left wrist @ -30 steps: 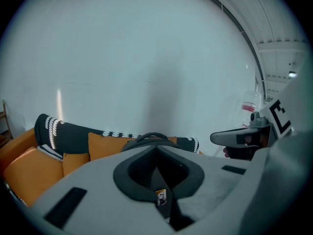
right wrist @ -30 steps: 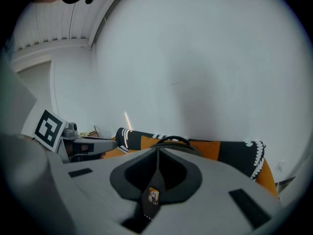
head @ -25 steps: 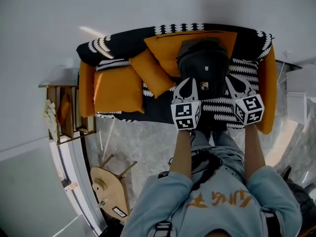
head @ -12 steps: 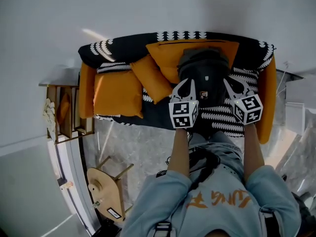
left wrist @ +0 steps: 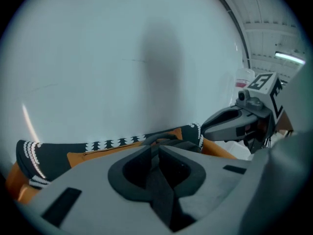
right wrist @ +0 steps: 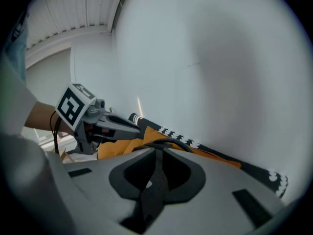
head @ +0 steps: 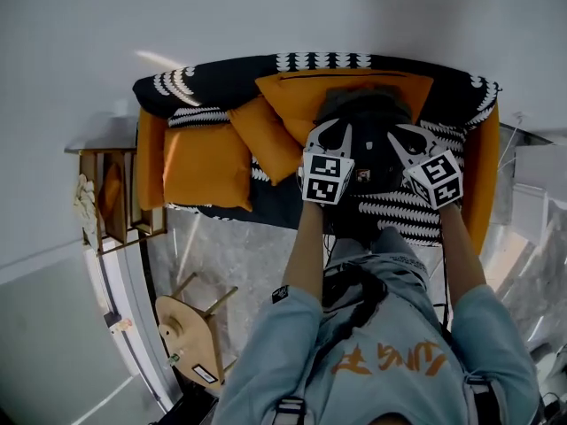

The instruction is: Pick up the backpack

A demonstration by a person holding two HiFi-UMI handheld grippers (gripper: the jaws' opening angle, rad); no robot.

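Observation:
A black backpack (head: 368, 129) stands upright on a black-and-white patterned sofa (head: 221, 76), leaning on a large orange cushion (head: 297, 91). In the head view my left gripper (head: 333, 131) is over the backpack's left side and my right gripper (head: 396, 135) over its right side. Whether they touch it I cannot tell. In the left gripper view the left gripper (left wrist: 157, 150) is shut, its pads meeting with nothing between them, and the backpack's top (left wrist: 165, 140) shows just beyond. The right gripper (right wrist: 159, 152) is likewise shut, with the backpack's handle loop (right wrist: 172, 142) just ahead of it.
Two loose orange cushions (head: 266, 135) (head: 199, 166) lie on the sofa's left half. A wooden shelf unit (head: 111, 197) stands left of the sofa, and a small wooden stool (head: 190, 330) is on the floor nearby. A white wall (head: 283, 11) rises behind the sofa.
Both grippers have moved forward to the sofa, from in front of the backpack's lower part to over its two sides. The backpack has not moved.

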